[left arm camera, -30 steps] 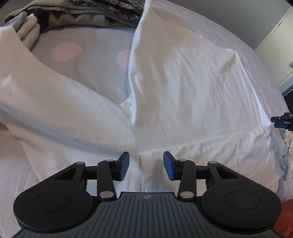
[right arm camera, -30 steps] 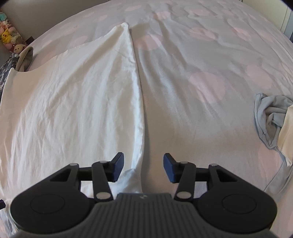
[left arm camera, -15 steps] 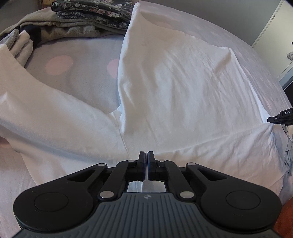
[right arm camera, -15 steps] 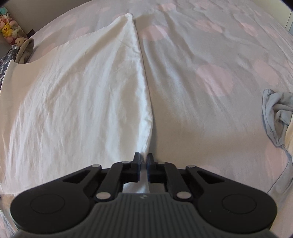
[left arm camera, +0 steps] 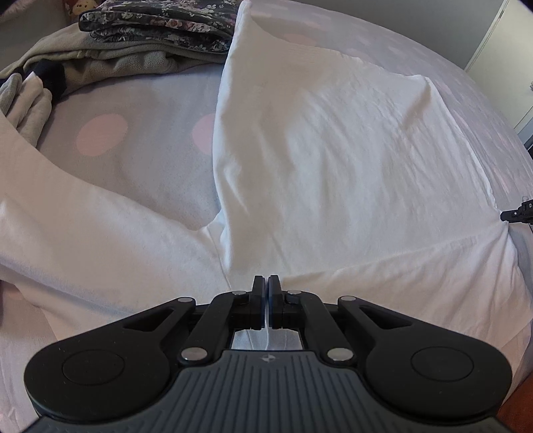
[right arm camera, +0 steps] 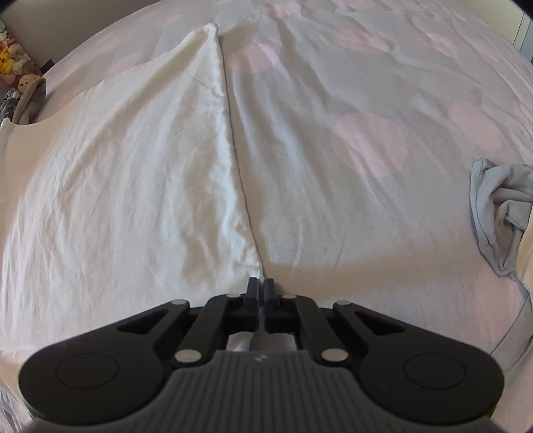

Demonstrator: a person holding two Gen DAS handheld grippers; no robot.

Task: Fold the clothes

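Both the left gripper [left arm camera: 268, 279] and right gripper [right arm camera: 261, 282] have fingers clamped on the white shirt [left arm camera: 333, 160] spread across the bed [right arm camera: 366, 100]; only the left view shows folded clothes [left arm camera: 156, 30] at 11 o'clock, only the right a grey garment [right arm camera: 496, 206] at 3 o'clock.

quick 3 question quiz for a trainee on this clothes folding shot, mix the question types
1. True or false: the left gripper is shut on the white garment.
2. Which lies at the right edge of the right wrist view? A a crumpled pale blue garment; B a floral pile; C a shoe.
3. Fill in: the right gripper pinches the white garment at its ____ edge.

Key: 1 true; 2 A; 3 near
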